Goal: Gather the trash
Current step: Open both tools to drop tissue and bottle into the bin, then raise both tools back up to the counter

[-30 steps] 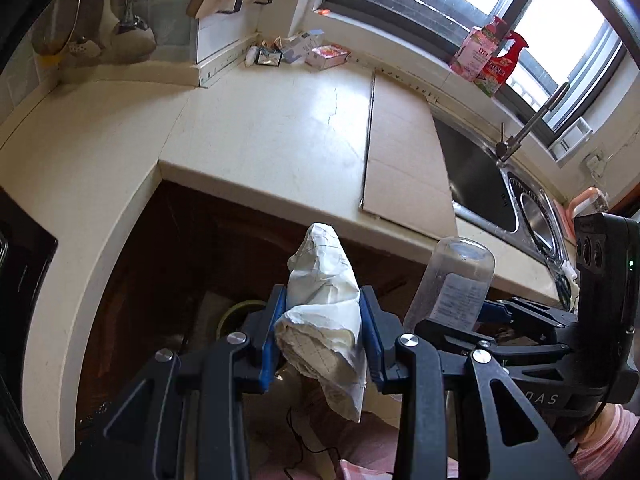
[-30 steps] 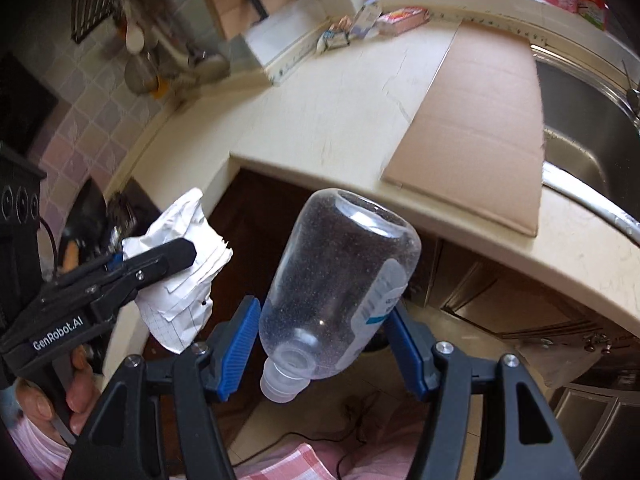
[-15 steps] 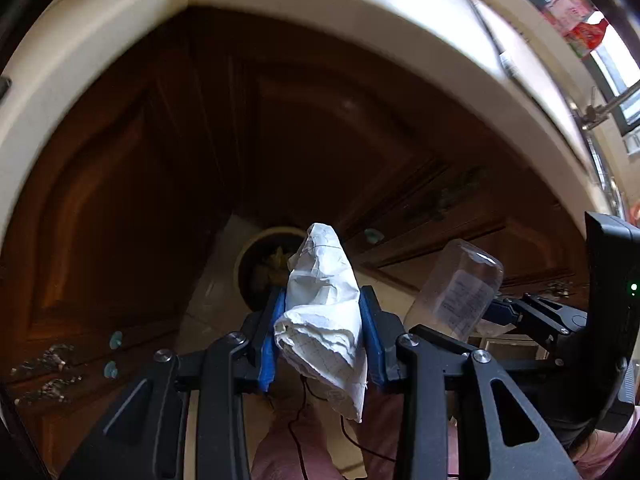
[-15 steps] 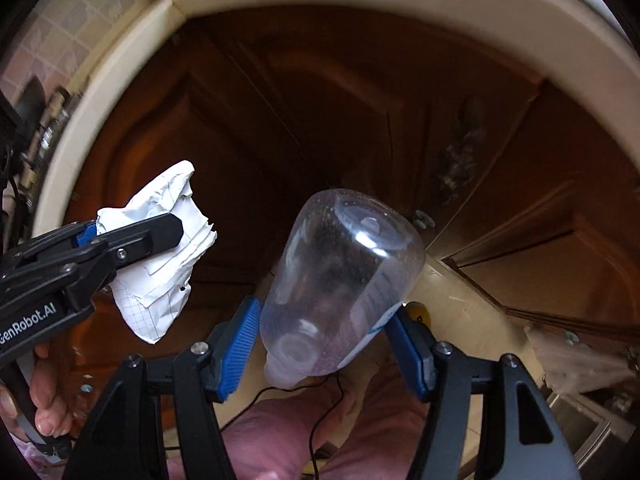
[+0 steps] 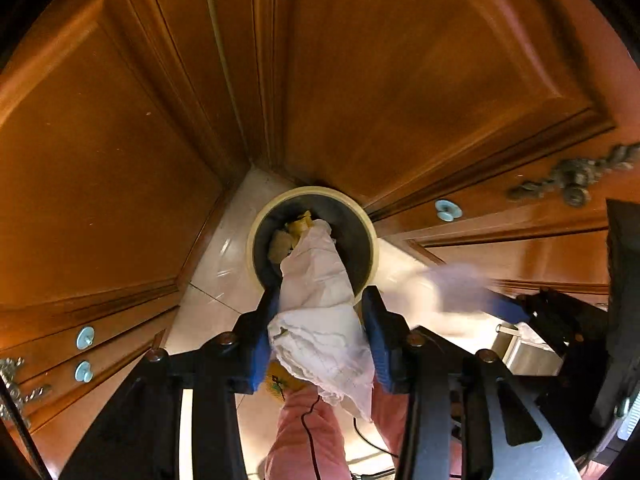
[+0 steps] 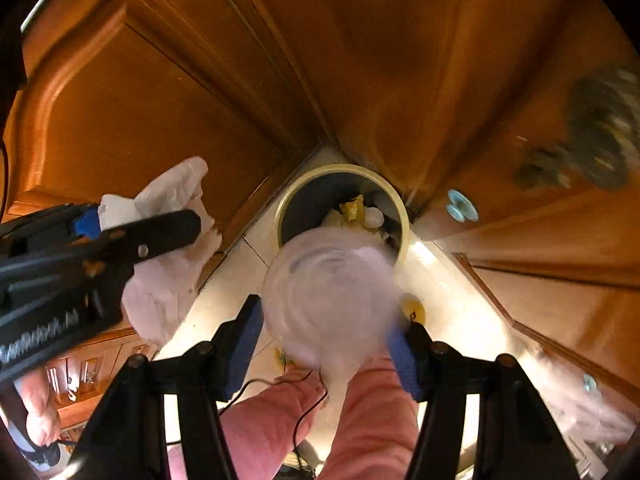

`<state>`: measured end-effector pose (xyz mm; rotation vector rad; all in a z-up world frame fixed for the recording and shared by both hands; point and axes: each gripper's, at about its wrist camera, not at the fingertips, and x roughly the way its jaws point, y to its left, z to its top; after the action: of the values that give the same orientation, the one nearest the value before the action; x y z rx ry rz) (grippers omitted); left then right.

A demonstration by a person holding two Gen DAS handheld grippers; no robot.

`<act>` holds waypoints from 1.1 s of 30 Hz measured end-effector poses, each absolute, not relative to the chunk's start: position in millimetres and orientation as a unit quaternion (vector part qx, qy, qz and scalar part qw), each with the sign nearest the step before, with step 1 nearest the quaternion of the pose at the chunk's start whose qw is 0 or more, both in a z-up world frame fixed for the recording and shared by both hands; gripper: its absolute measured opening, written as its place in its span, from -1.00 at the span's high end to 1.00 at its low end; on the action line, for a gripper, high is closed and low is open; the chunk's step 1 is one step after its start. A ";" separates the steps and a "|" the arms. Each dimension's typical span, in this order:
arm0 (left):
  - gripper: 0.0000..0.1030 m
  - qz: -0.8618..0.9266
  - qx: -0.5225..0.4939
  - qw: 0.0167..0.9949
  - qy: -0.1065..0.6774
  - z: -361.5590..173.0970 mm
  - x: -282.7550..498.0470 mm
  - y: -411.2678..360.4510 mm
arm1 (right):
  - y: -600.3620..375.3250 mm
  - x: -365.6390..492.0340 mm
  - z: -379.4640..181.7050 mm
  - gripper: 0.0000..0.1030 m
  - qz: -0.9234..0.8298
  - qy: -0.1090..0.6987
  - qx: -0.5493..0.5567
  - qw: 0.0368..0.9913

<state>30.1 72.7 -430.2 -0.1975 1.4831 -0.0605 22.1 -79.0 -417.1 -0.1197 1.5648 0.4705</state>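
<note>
Your left gripper [image 5: 320, 332] is clamped on a crumpled wad of white paper [image 5: 320, 312], its blue pads [image 5: 262, 344] pressing the wad from both sides, with the loose end drooping back toward your pink-trousered legs [image 5: 308, 436]. Straight ahead of that gripper and below it sits a round bin with a cream rim and dark inside [image 5: 251, 240], standing on the pale tiled floor [image 5: 216, 264] in the corner where two brown wooden cabinet doors [image 5: 400, 80] meet; yellow and pale scraps already lie inside it.

Your right gripper [image 6: 326, 336] holds a clear plastic bottle [image 6: 332, 284], heavily blurred, between its blue pads [image 6: 244, 332], base pointing forward. The bottle sits in front of the bin's near rim [image 6: 404, 220] in the right wrist view, and the bin's opening lies just beyond the gripper's tips. To the left of that gripper, the left gripper with its white paper [image 6: 160, 280] hangs beside the bin, over a cabinet door [image 6: 140, 100]. Light blue round knobs [image 6: 462, 205] dot the lower cabinet panels.
</note>
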 end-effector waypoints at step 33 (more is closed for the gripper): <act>-0.72 -0.034 -0.020 0.736 0.676 -320.9 -0.4 99.5 | -87.0 -13.8 -307.4 -0.47 0.191 0.640 -0.082 0.740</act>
<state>-0.4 99.5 -320.9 -0.0433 1.4848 -0.0745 -13.8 -87.0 -307.4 -0.1795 1.4035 0.4196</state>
